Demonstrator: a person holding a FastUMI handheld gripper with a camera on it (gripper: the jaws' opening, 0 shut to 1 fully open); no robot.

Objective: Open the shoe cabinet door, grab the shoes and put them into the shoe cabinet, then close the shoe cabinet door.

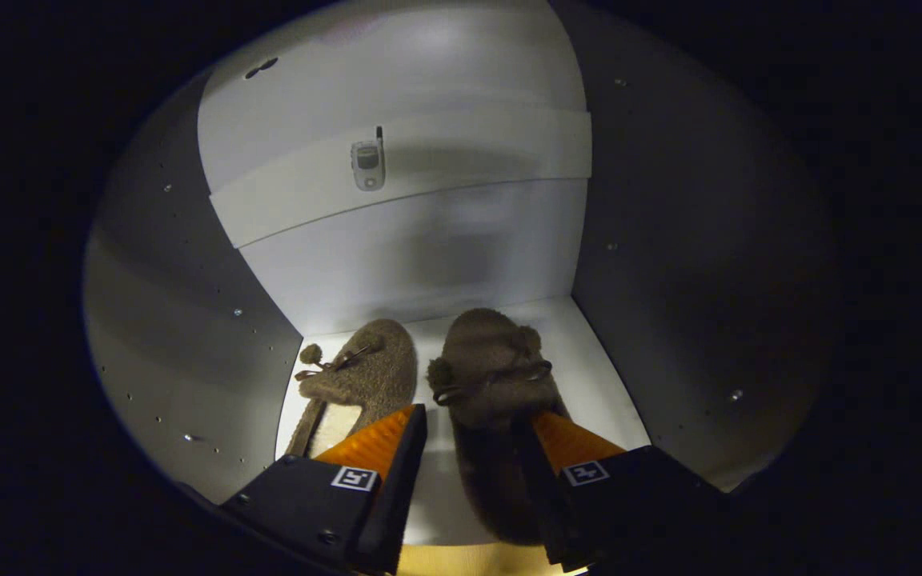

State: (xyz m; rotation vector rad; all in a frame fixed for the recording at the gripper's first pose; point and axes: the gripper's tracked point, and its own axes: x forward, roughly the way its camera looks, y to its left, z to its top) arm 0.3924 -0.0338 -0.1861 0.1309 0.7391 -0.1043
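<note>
Two brown fuzzy slippers with small bows lie side by side on the white floor (597, 384) inside the shoe cabinet, toes toward the back wall. The left slipper (369, 372) lies just ahead of my left finger, its pale insole showing. Running back between my fingers is the right slipper (493, 364), whose heel sits close against the right finger. A strip of white floor separates it from the left finger. My gripper (473, 416) is open around this slipper's rear half. The cabinet door is out of sight.
The cabinet's back wall (429, 256) stands close beyond the slippers, with a white cross panel (493, 152) higher up carrying a small grey device (367, 164). Side walls with rows of peg holes close in on the left (189, 336) and right (669, 280).
</note>
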